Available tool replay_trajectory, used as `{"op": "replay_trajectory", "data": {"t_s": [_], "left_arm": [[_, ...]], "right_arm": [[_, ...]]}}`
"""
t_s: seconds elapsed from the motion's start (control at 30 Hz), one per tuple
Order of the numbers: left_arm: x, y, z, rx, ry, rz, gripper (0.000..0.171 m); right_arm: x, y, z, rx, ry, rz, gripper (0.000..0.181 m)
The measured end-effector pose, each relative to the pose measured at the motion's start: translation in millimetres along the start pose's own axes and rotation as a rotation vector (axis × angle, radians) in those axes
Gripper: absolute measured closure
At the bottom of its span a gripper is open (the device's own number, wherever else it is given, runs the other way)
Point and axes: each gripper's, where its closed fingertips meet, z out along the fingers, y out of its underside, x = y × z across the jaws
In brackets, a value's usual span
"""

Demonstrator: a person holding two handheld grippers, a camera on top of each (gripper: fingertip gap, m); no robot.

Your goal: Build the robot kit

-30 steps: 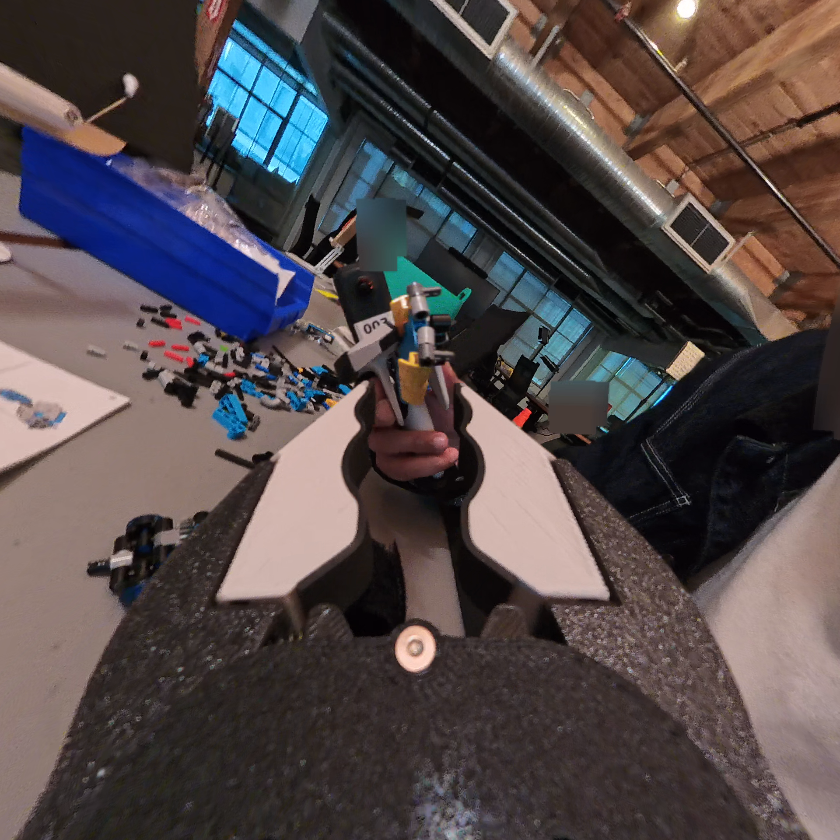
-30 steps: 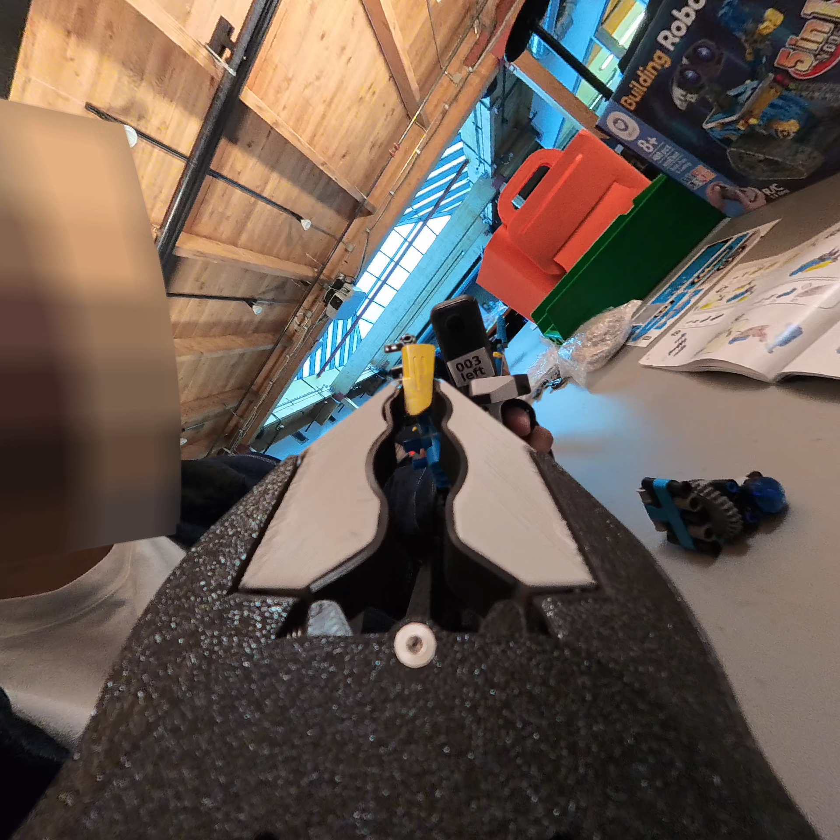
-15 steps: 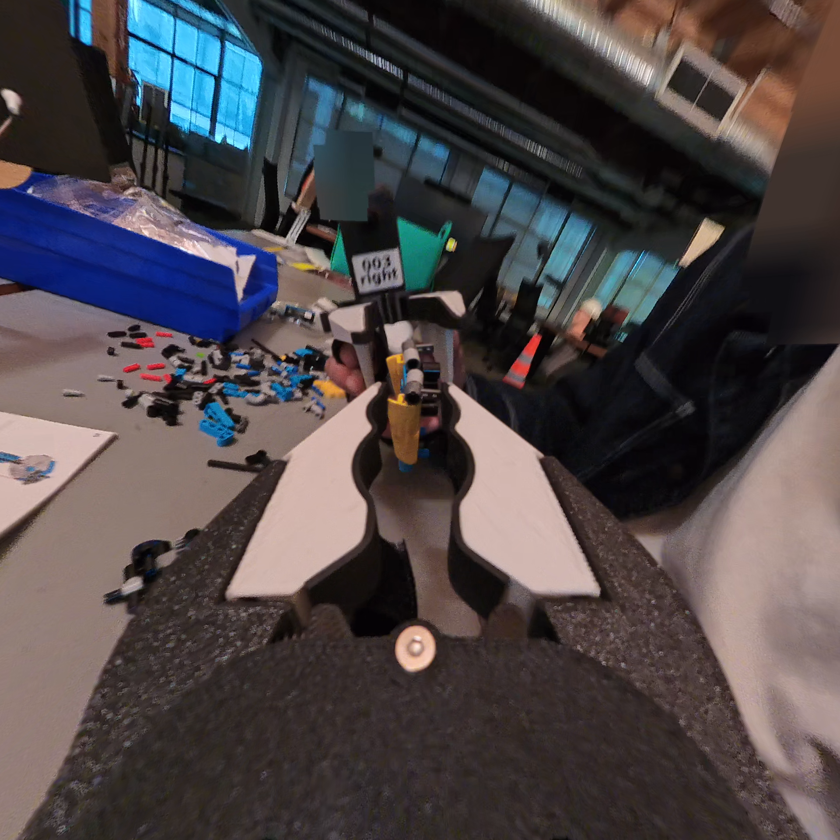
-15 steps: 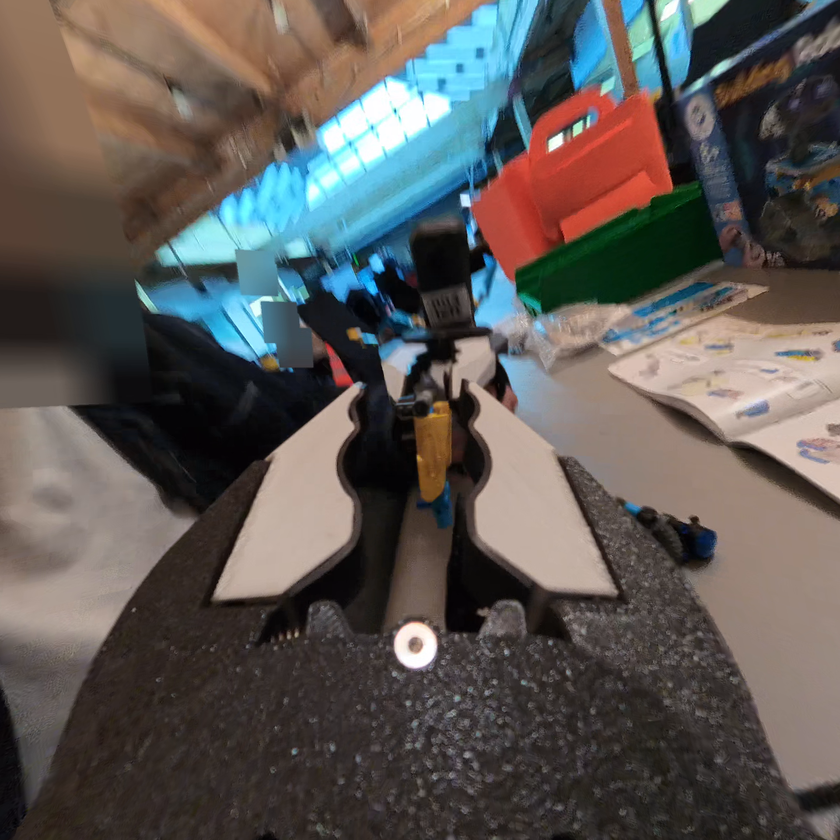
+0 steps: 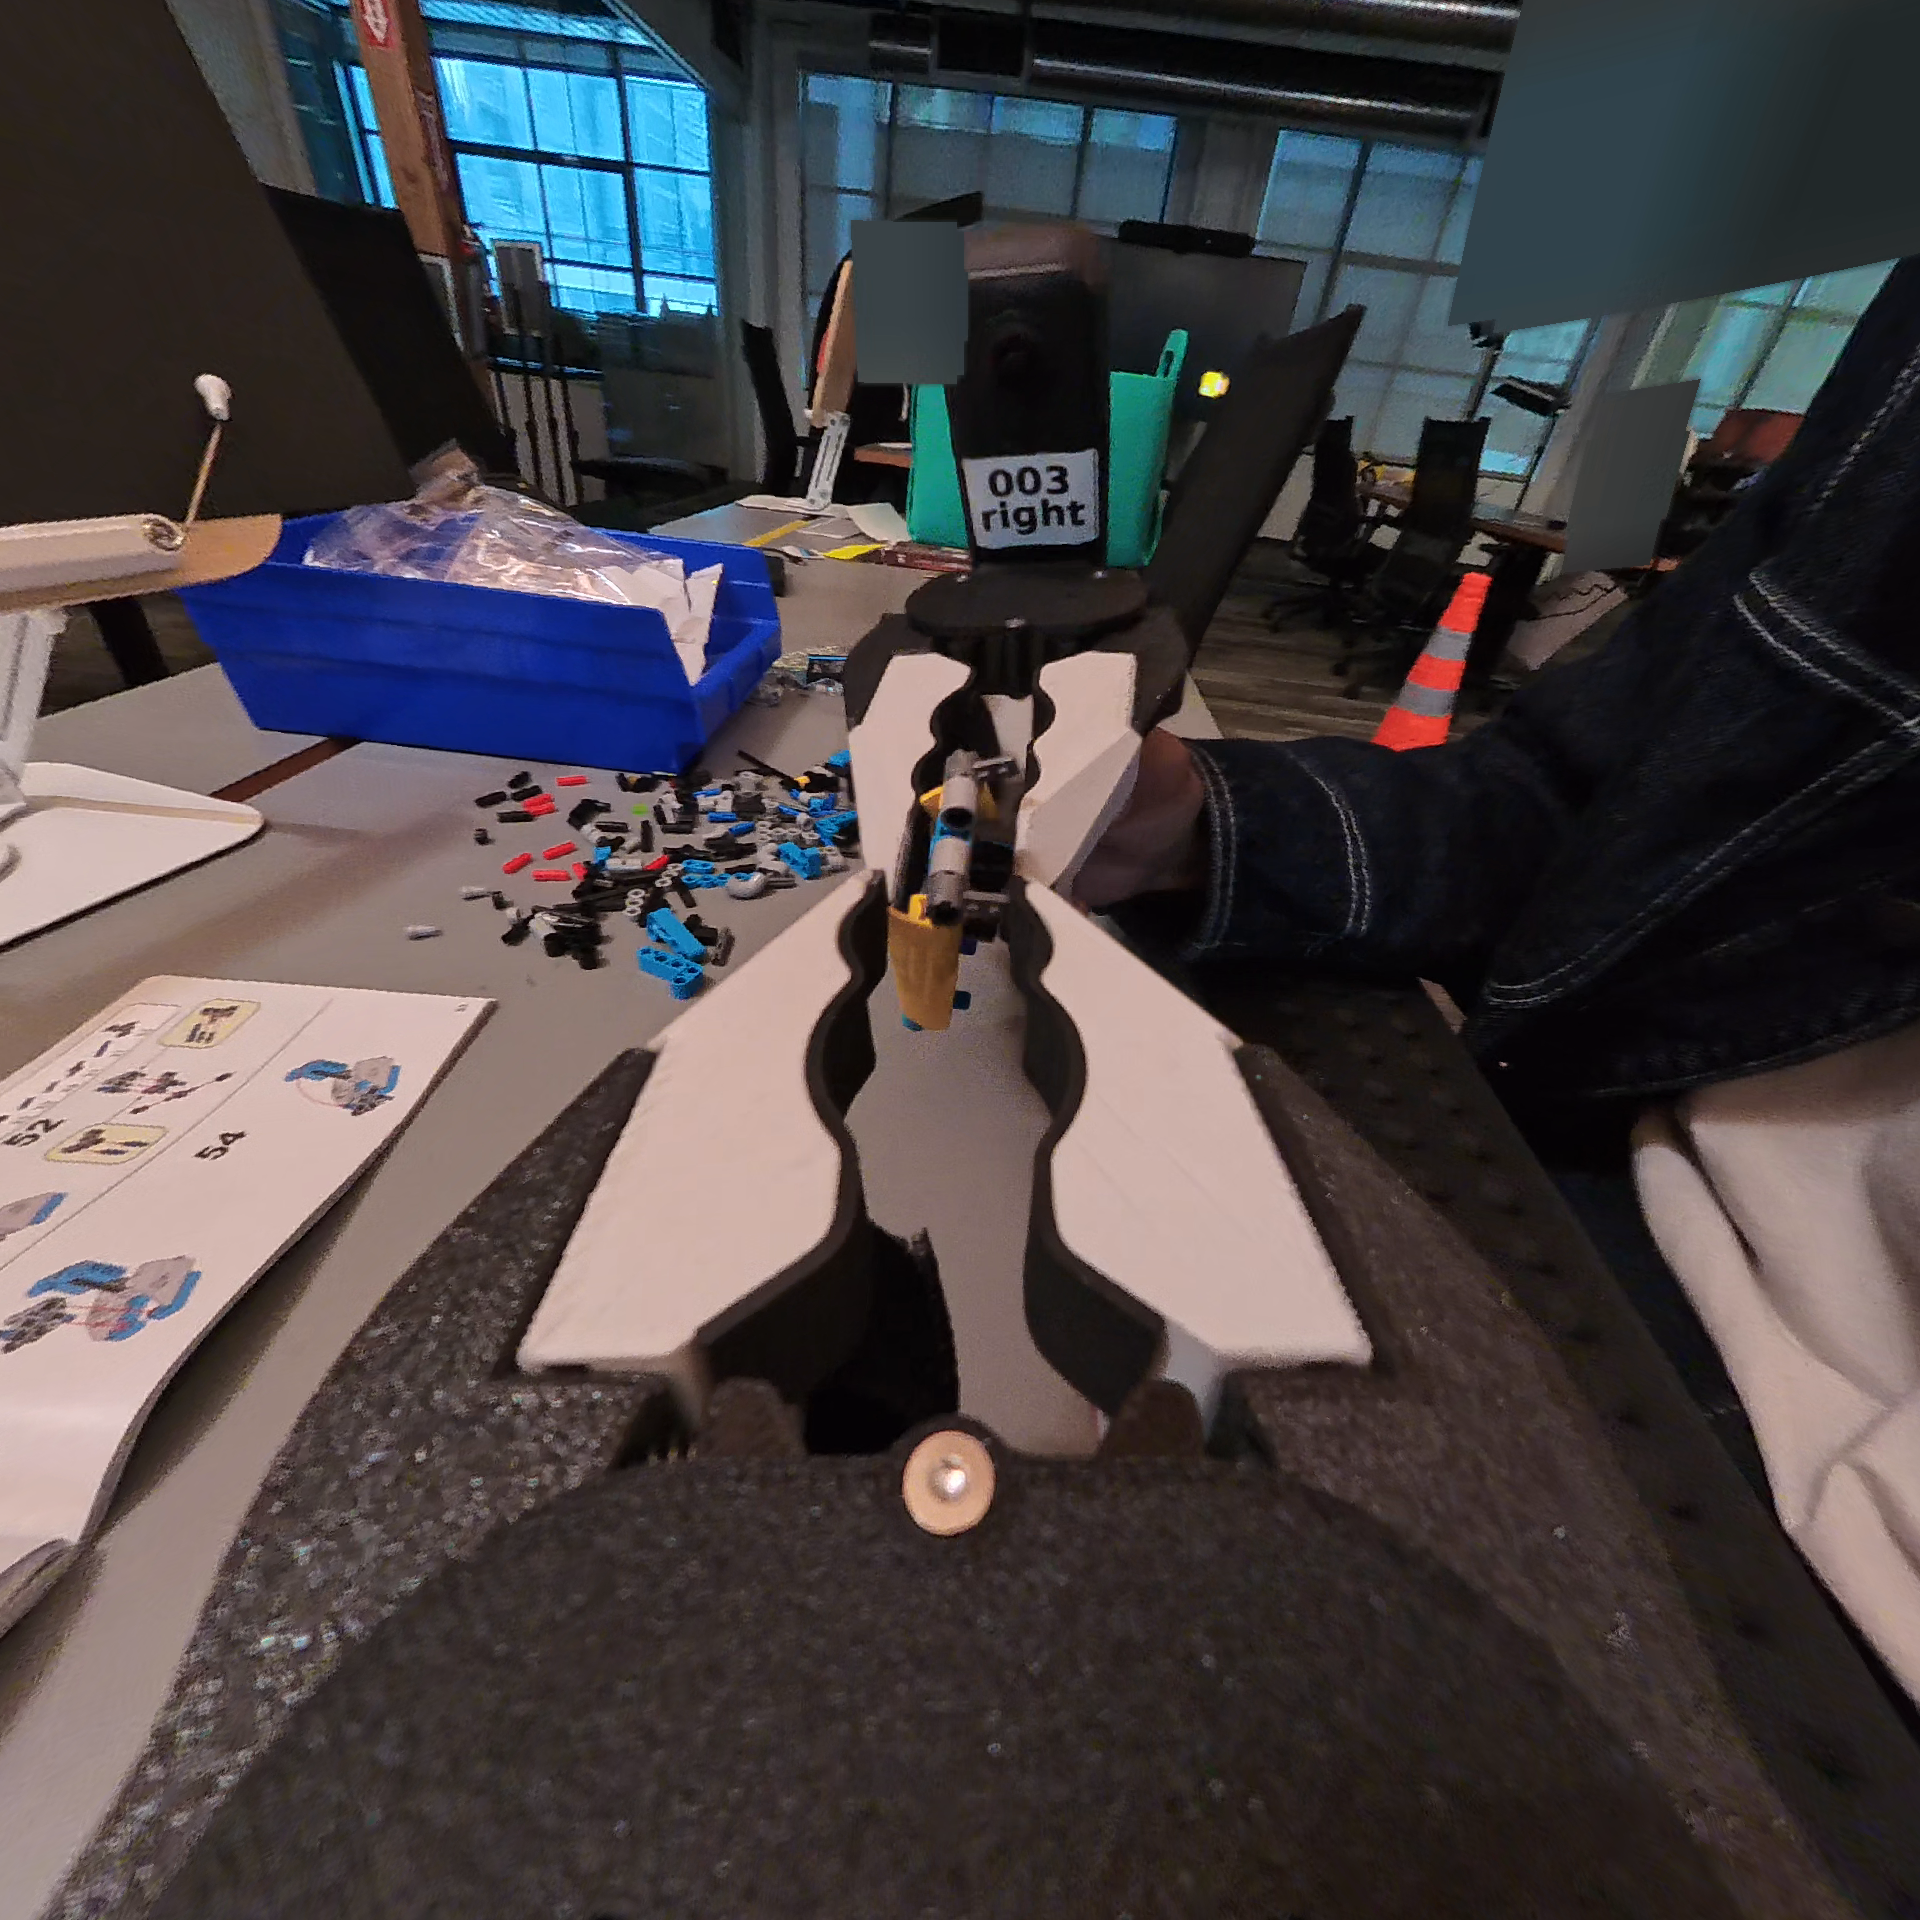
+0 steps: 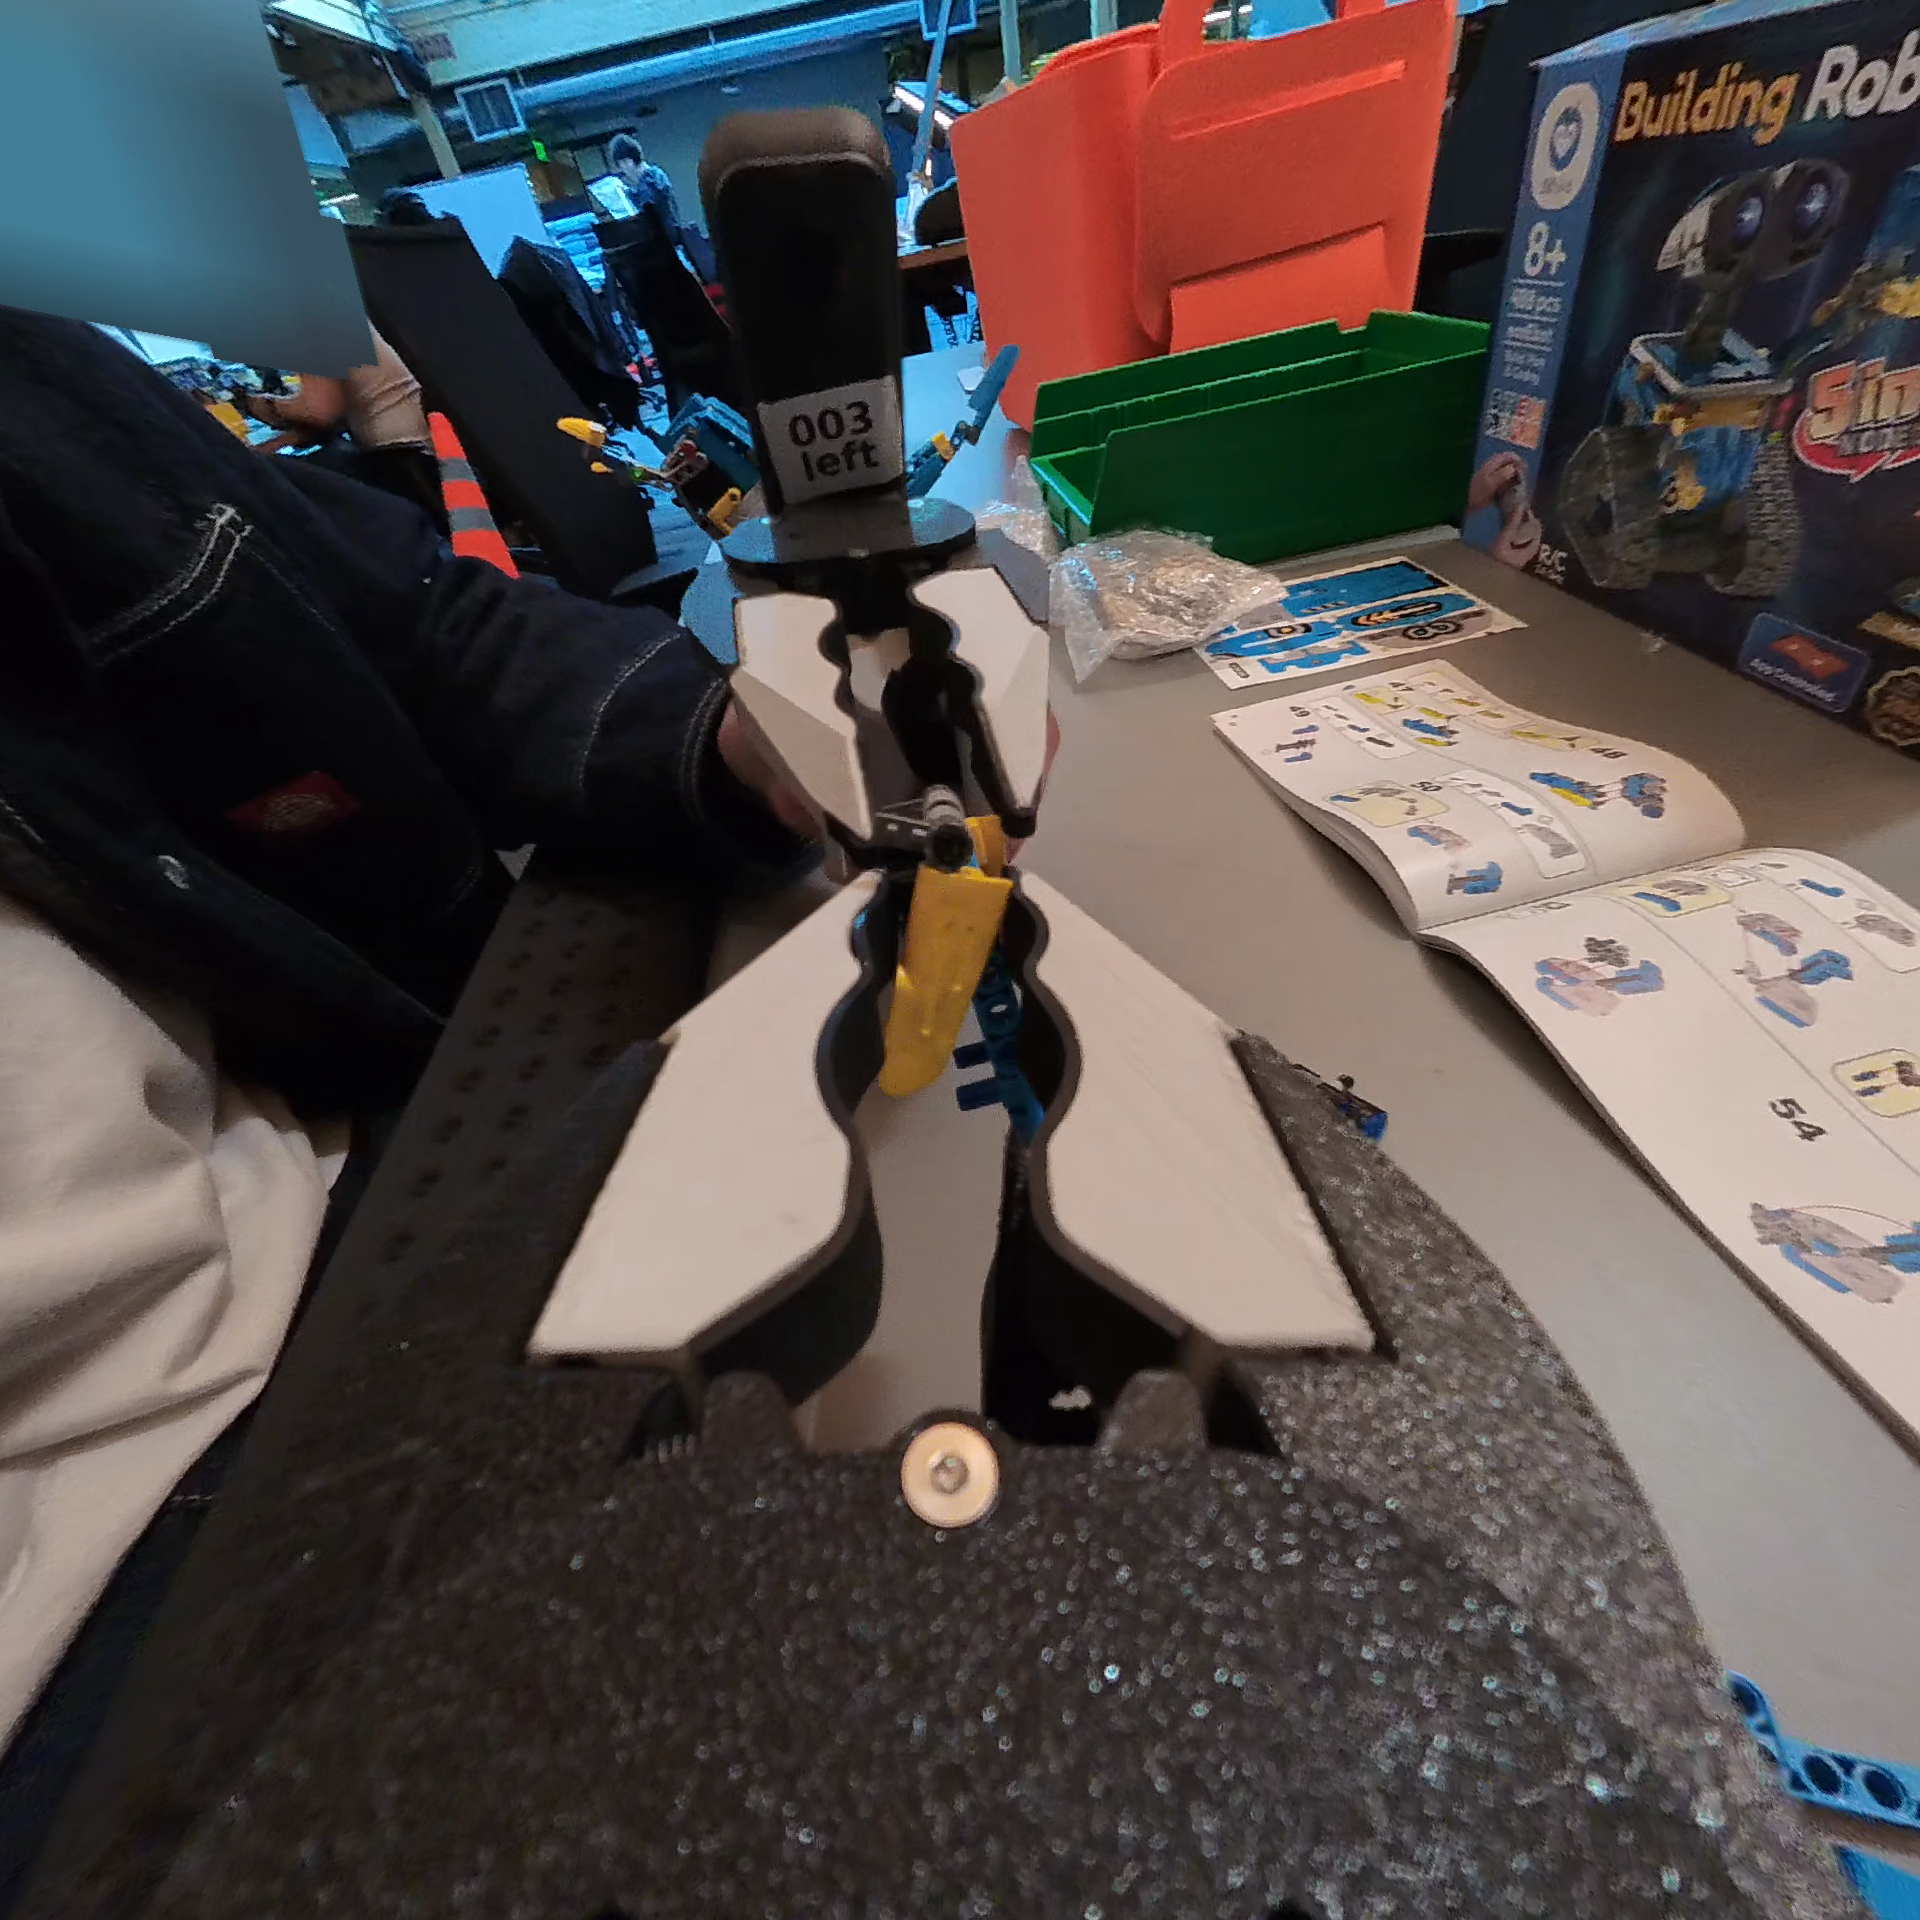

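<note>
A small toy-brick assembly, yellow, blue and grey, hangs between my two grippers, which face each other tip to tip above the grey table (image 5: pixel 343 894). In the left wrist view my left gripper (image 5: pixel 945 896) is shut on the assembly's yellow end (image 5: pixel 920 966), and the right gripper (image 5: pixel 961 847) grips its far grey and blue part. In the right wrist view my right gripper (image 6: pixel 943 888) is shut on the assembly (image 6: pixel 940 982), with the left gripper (image 6: pixel 935 826) closed on its far tip. A person's hands in dark denim sleeves (image 5: pixel 1455 862) hold both grippers.
A blue bin (image 5: pixel 468 665) and a pile of loose small bricks (image 5: pixel 665 862) lie left of the grippers. An open instruction booklet (image 6: pixel 1558 894), a green bin (image 6: pixel 1247 457), an orange caddy (image 6: pixel 1195 187), a toy box (image 6: pixel 1714 364), a plastic bag (image 6: pixel 1143 592) and a blue beam (image 6: pixel 1829 1766) lie on the table. The grippers are tip to tip, or close to it. The blue beam (image 6: pixel 1829 1766) is about 20 centimeters from both grippers' fingertips. Look for it in the left wrist view (image 5: pixel 667 970) too.
Both grippers tipped down from pointing at the ceiling to level over the table. They stayed tip to tip with the assembly held between them throughout.
</note>
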Motion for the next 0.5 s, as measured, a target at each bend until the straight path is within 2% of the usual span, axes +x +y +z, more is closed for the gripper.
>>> {"op": "replay_trajectory", "data": {"t_s": [0.13, 0.5], "left_arm": [[-3.0, 0.1, 2.1, 0.01, -0.029, -0.01, 0.149], [3.0, -0.4, -2.4, 0.004, 0.065, -0.059, 0.149]], "right_arm": [[3.4, 0.2, -1.2, 0.001, 0.024, -0.01, 0.163], [-4.4, -1.2, 1.1, 0.02, -0.037, 0.032, 0.161]]}}
